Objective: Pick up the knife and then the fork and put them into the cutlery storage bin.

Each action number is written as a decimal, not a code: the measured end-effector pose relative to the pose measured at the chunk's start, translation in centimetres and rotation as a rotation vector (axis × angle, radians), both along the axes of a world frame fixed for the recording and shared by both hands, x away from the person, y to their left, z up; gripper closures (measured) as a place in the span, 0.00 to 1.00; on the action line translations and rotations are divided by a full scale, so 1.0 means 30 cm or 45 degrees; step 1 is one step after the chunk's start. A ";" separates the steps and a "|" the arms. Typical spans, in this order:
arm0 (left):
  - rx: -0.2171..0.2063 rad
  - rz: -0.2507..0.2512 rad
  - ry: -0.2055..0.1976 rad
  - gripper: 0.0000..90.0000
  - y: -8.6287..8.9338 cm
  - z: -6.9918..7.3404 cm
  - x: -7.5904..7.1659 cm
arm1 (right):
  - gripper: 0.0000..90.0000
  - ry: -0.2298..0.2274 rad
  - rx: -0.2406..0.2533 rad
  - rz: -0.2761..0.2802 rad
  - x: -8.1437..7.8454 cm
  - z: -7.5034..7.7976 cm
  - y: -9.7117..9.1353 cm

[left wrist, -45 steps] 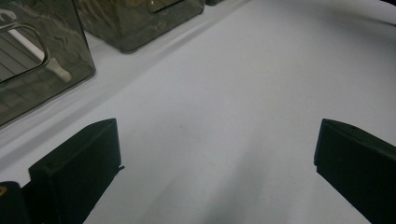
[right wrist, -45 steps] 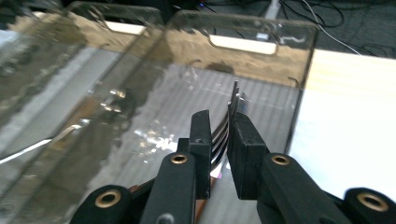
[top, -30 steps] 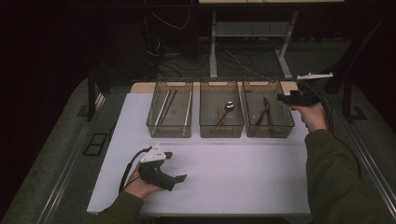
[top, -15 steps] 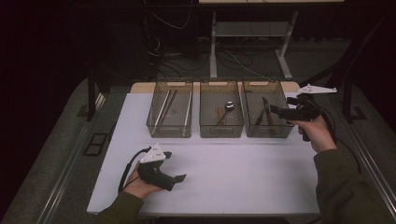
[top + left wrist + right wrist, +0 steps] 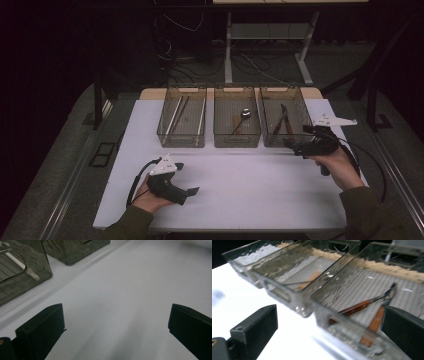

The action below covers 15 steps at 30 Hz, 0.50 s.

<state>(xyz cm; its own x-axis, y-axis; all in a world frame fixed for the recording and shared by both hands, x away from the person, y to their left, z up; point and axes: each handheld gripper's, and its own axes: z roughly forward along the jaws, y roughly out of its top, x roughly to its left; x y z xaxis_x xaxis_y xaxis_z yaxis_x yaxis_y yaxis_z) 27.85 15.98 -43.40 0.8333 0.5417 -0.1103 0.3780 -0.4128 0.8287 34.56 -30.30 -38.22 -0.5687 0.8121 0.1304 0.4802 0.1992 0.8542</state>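
Three clear bins stand in a row at the back of the white table (image 5: 250, 185). The right bin (image 5: 266, 115) holds two wooden-handled knives (image 5: 281, 122), one of these knives (image 5: 359, 307) close ahead in the right gripper view. My right gripper (image 5: 297, 138) hovers at that bin's front right corner. Its jaws have just been opening and stand wide open (image 5: 329, 327) with nothing between them. My left gripper (image 5: 186, 178) rests low over the table's front left, open (image 5: 116, 322), with bare table between its jaws.
The middle bin (image 5: 220, 117) holds a spoon (image 5: 242, 117) with a wooden handle. The left bin (image 5: 162, 125) holds long thin sticks (image 5: 175, 112). Cables trail from both grippers. Dark floor, table legs and wires lie beyond the table's far edge.
My right hand has come from above the right bin toward the person and down to the bin's front corner. The left hand has stayed where it was.
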 end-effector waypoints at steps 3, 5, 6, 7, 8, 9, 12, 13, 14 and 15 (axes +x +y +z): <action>-0.001 0.000 0.000 0.00 -0.001 0.001 -0.001 | 0.02 0.001 0.001 0.020 -0.034 -0.023 0.007; -0.003 -0.002 -0.001 0.00 0.000 0.002 -0.001 | 0.02 0.008 0.001 0.028 -0.056 -0.036 0.011; -0.006 0.000 -0.001 0.00 -0.001 0.002 -0.002 | 0.02 0.010 0.001 0.031 -0.067 -0.041 0.013; -0.004 0.000 -0.002 0.00 0.000 0.002 -0.002 | 0.02 0.006 0.001 0.034 -0.078 -0.048 0.014; -0.002 0.003 -0.002 0.00 0.000 0.002 -0.002 | 0.02 0.007 0.004 0.044 -0.089 -0.054 0.015; -0.001 0.003 -0.002 0.00 0.001 0.002 -0.002 | 0.02 0.005 0.008 0.053 -0.099 -0.060 0.016; 0.000 0.000 -0.002 0.00 0.000 0.002 -0.002 | 0.02 0.002 0.008 0.078 -0.128 -0.081 0.024; -0.004 0.002 -0.002 0.00 0.000 0.002 -0.002 | 0.02 0.000 -0.002 0.086 -0.137 -0.088 0.025; -0.003 0.001 -0.004 0.00 0.001 0.003 -0.003 | 0.02 -0.006 -0.007 0.091 -0.145 -0.096 0.026; -0.003 0.002 -0.006 0.00 0.001 0.004 -0.003 | 0.02 -0.001 -0.001 0.098 -0.155 -0.103 0.027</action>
<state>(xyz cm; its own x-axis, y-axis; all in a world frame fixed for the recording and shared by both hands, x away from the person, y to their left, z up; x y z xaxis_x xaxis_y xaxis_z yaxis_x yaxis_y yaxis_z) 27.76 16.02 -43.29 0.8331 0.5425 -0.1078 0.3749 -0.4106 0.8312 29.92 -29.48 -41.30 -0.6297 0.7660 0.1292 0.4629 0.2364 0.8543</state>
